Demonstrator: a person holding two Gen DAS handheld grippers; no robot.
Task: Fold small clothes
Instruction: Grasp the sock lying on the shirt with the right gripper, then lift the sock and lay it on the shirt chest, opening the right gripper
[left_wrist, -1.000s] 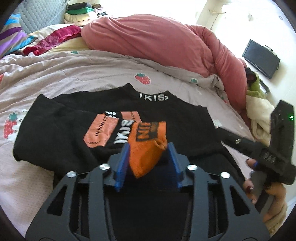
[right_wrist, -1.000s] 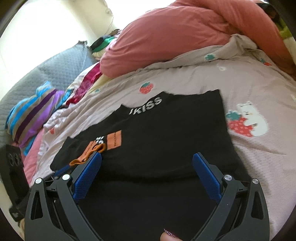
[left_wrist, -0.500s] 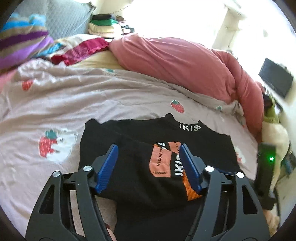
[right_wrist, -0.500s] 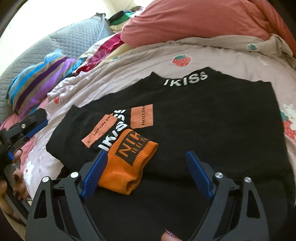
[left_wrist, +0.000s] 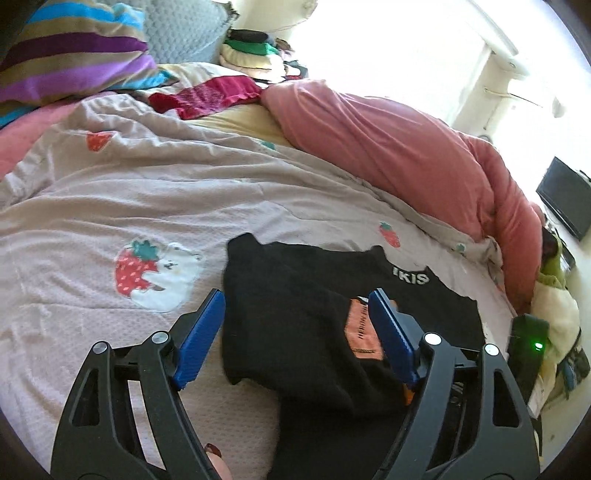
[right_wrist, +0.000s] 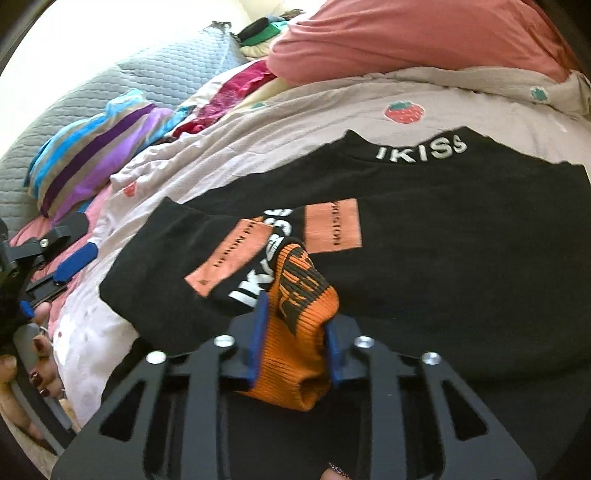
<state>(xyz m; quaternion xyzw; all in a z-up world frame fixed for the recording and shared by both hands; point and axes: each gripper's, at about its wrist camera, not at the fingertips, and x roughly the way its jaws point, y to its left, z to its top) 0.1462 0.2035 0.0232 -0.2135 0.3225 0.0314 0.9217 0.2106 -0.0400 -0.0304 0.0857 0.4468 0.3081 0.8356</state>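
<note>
The bed, covered in a pale quilted spread with strawberry patches, is seen stretching out ahead of both claws, with a puffy pink duvet heaped at the far side and a striped pillow off to the far left. The black top is laid flat right under and ahead of the right claw, collar pointing away, long axis running away from the claw; soft matte knit, white lettering at the neck, peach patches on the folded-over sleeve. So the handoff looks done: the orange cuff, ribbed and stretchy with black print, is pinched between the right claw's blue pads, which have just been closing on it, narrow grip, cuff bunched up. The left claw has just been opening and is stood wide with nothing pressed between the pads, only the sleeve's edge lying below it. The bit that matters for the next move: the cuff sits at the near left of the top's body, so it'd probably need to be carried across toward the middle, and the right claw is clearly the nearer one, being already on it. The knit will likely drape and slide a bit, not hold a crease.
</note>
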